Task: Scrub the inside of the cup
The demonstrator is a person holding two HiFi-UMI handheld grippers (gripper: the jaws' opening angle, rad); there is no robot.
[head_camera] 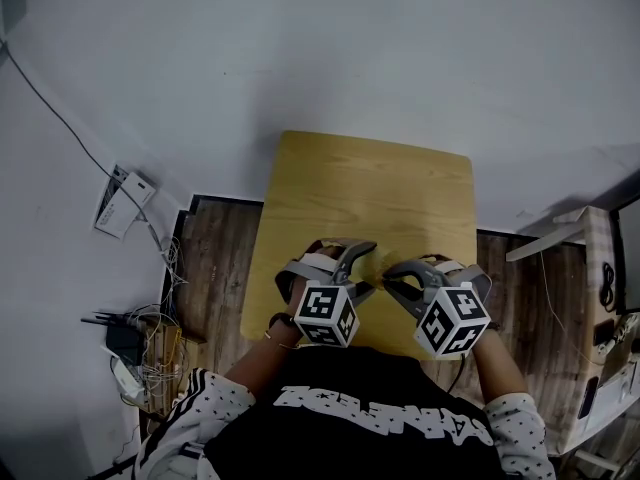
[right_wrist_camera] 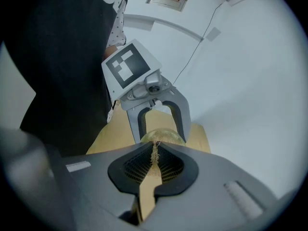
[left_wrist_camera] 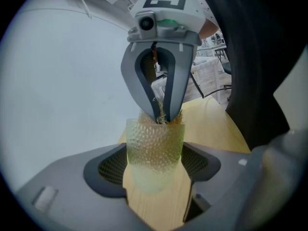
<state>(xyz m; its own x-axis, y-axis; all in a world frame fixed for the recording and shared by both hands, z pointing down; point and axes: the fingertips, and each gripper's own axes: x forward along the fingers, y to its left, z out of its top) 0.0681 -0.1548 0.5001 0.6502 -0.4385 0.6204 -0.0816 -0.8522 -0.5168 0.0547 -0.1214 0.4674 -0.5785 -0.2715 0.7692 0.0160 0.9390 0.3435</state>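
A clear, greenish cup (left_wrist_camera: 154, 150) with a dimpled surface lies between the pads of my left gripper (left_wrist_camera: 155, 166), which is shut on its sides. The cup's mouth faces away from this camera, toward my right gripper (left_wrist_camera: 161, 115). The right gripper (right_wrist_camera: 154, 163) is shut on a wad of tan fibrous scrubber (right_wrist_camera: 155, 153), and its tips reach into the cup's mouth (right_wrist_camera: 162, 137). Tufts of the scrubber (left_wrist_camera: 162, 115) show at the rim. In the head view both grippers, left (head_camera: 362, 268) and right (head_camera: 398, 278), meet tip to tip above the near part of the wooden table (head_camera: 370, 183).
The small table stands against a white wall. To its left, cables and a power strip (head_camera: 140, 353) lie on the wood floor, with a white box (head_camera: 122, 203) beyond them. Shelving with cartons (head_camera: 600, 353) stands at the right. The person's dark shirt fills the bottom edge.
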